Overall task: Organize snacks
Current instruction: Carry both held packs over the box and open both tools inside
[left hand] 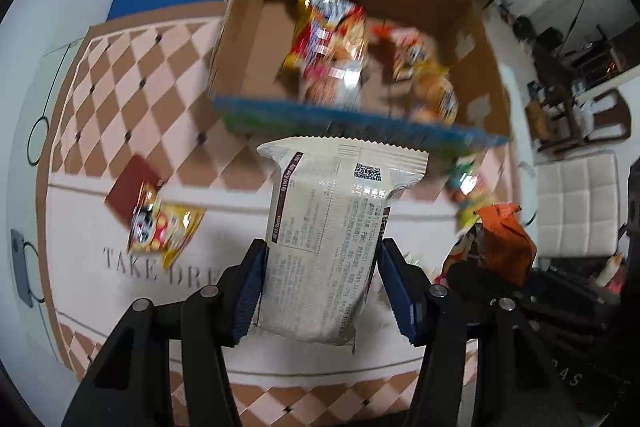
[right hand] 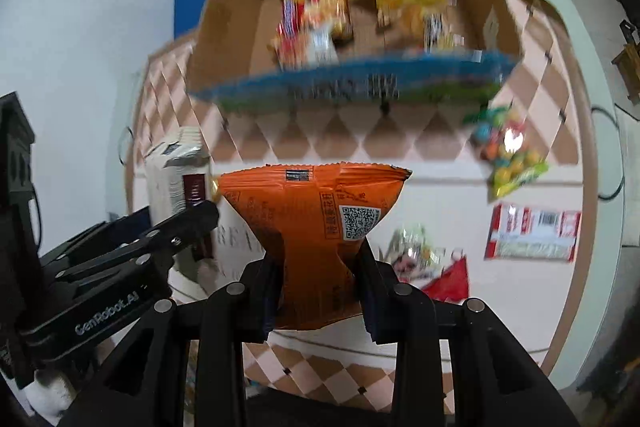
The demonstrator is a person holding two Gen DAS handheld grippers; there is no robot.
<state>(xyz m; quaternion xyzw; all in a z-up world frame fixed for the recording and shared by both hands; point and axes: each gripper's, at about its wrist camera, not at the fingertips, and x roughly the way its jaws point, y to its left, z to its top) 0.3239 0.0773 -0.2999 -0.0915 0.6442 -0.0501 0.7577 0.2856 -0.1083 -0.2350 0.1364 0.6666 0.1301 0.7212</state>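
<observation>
Big picture first: a tablecloth (left hand: pixel 120 75) with a tan-and-pink diamond check and a plain cream centre covers the table, and on it sits an open cardboard box (left hand: pixel 256 39), matte brown inside, its near wall printed blue and green. Two glossy, crinkly snack bags lie on the box floor, a red-and-yellow bag (left hand: pixel 328 39) and a yellow bag (left hand: pixel 424 67) beside it (both smeared by motion blur). In front of the box, the left gripper (left hand: pixel 320 291) is clenched on a cream packet (left hand: pixel 332 227), a puffy pillow-shaped foil pack with fine print on its back; its long axis runs along the fingers, serrated seal pointing toward the box. The right gripper (right hand: pixel 320 279) squeezes an orange packet (right hand: pixel 316 239) hard at the waist, so the shiny film pinches into an hourglass, its crimped top edge also aimed at the box. Loose on the cloth: a flat red-and-white packet (right hand: pixel 532 231), a bag of colourful candies (right hand: pixel 508 155), and a small yellow snack bag (left hand: pixel 164 227).
</observation>
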